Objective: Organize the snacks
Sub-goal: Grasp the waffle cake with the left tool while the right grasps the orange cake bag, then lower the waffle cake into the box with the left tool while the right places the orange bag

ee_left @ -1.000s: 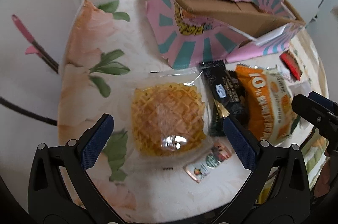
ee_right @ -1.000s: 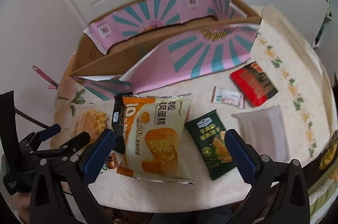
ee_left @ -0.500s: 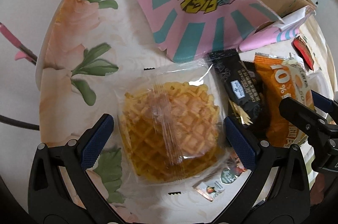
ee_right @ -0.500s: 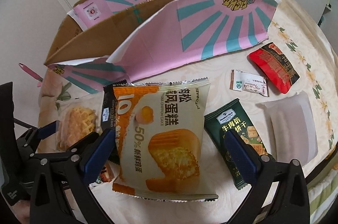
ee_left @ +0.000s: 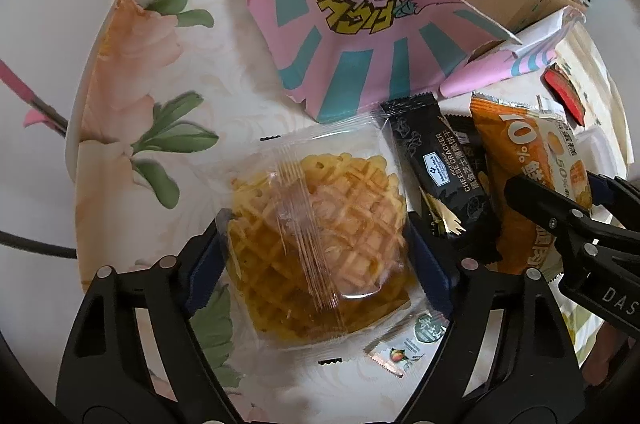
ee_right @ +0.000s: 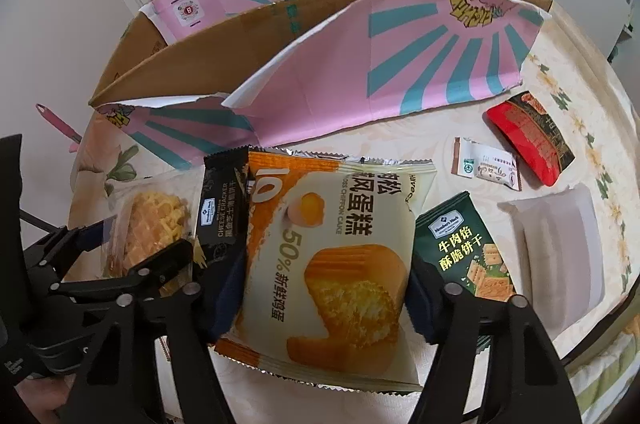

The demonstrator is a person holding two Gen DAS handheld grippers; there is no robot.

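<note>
With both grippers closing, we grab two snacks for the pink-and-teal cardboard box (ee_right: 400,71).
L gripper (ee_left: 316,256) pinches clear-wrapped waffle (ee_left: 316,236); R gripper (ee_right: 320,288) squeezes orange-and-cream cake packet (ee_right: 332,264) by its sides, ready to lift.

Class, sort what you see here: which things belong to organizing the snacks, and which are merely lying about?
Belong: waffle pack between the left claw pads; chiffon cake pack between the right claw pads; pink box.
Lying about: pink-handled tool, floral tablecloth.
</note>
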